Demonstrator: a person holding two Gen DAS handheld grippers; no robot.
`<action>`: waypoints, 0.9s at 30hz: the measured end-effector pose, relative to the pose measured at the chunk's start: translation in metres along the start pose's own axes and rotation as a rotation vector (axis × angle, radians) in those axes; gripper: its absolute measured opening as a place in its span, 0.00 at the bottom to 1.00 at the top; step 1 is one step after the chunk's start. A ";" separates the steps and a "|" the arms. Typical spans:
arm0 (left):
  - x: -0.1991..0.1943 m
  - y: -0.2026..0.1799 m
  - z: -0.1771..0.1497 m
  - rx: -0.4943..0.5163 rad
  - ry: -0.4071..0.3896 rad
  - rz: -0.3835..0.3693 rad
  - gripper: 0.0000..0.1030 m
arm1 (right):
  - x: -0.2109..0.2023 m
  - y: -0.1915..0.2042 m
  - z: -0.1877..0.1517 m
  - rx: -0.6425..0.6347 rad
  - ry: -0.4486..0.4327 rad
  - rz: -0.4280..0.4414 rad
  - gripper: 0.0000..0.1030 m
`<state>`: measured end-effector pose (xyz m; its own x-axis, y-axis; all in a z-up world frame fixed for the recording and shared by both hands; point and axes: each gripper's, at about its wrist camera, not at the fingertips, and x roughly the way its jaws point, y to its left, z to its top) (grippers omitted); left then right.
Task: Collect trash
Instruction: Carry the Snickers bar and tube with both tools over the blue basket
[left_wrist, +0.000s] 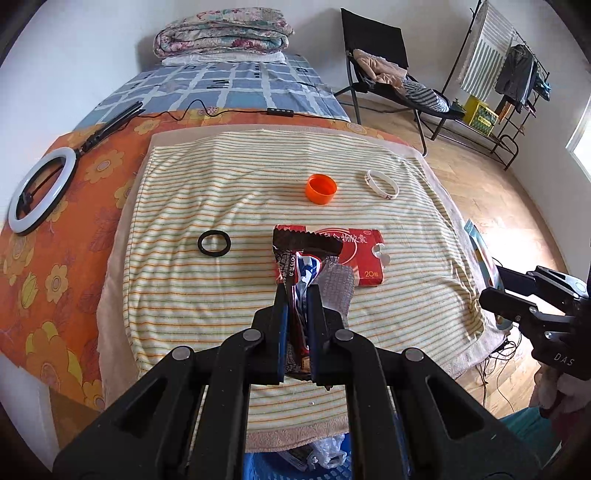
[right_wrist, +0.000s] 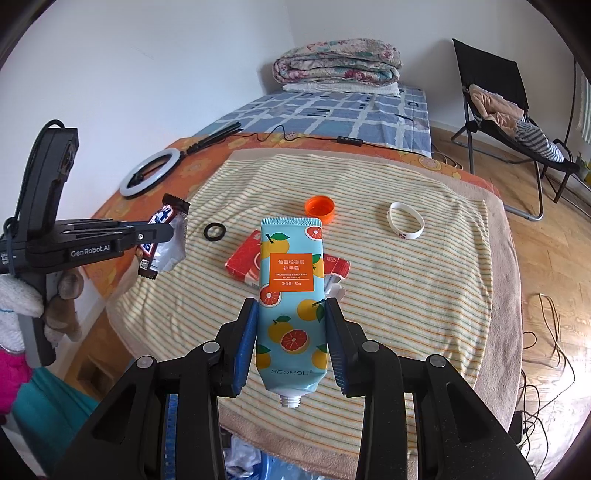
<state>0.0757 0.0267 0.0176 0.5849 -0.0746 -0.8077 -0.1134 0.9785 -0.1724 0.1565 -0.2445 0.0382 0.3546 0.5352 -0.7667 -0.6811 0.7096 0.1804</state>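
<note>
My left gripper (left_wrist: 298, 291) is shut on a crumpled brown and red candy wrapper (left_wrist: 306, 254), held above the striped towel (left_wrist: 207, 295). In the right wrist view the same wrapper (right_wrist: 168, 236) hangs from it at the left. My right gripper (right_wrist: 291, 306) is shut on a capless blue hand-cream tube (right_wrist: 291, 258) with a citrus print, nozzle toward the camera. On the towel lie an orange cap (left_wrist: 321, 189), a white wristband (left_wrist: 382, 184), a black hair tie (left_wrist: 214, 243) and an opened red box (left_wrist: 364, 254).
A blue bin with a plastic bag (left_wrist: 327, 458) stands below the near edge of the bed. A ring light (left_wrist: 37, 194) with its cable lies at the left. A folding chair (left_wrist: 376, 74), a clothes rack (left_wrist: 517, 74) and floor cables (right_wrist: 546, 332) are to the right.
</note>
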 end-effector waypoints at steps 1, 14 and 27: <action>-0.005 -0.001 -0.007 0.004 -0.001 -0.001 0.07 | -0.003 0.002 -0.004 0.005 -0.002 0.004 0.33; -0.030 -0.014 -0.096 0.030 0.041 -0.008 0.07 | -0.034 0.042 -0.067 0.005 -0.005 0.030 0.33; -0.003 -0.013 -0.170 -0.019 0.168 -0.028 0.07 | -0.014 0.072 -0.131 0.009 0.103 0.068 0.33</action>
<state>-0.0609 -0.0183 -0.0738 0.4452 -0.1344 -0.8853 -0.1153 0.9718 -0.2055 0.0189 -0.2609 -0.0188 0.2402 0.5325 -0.8117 -0.6953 0.6779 0.2389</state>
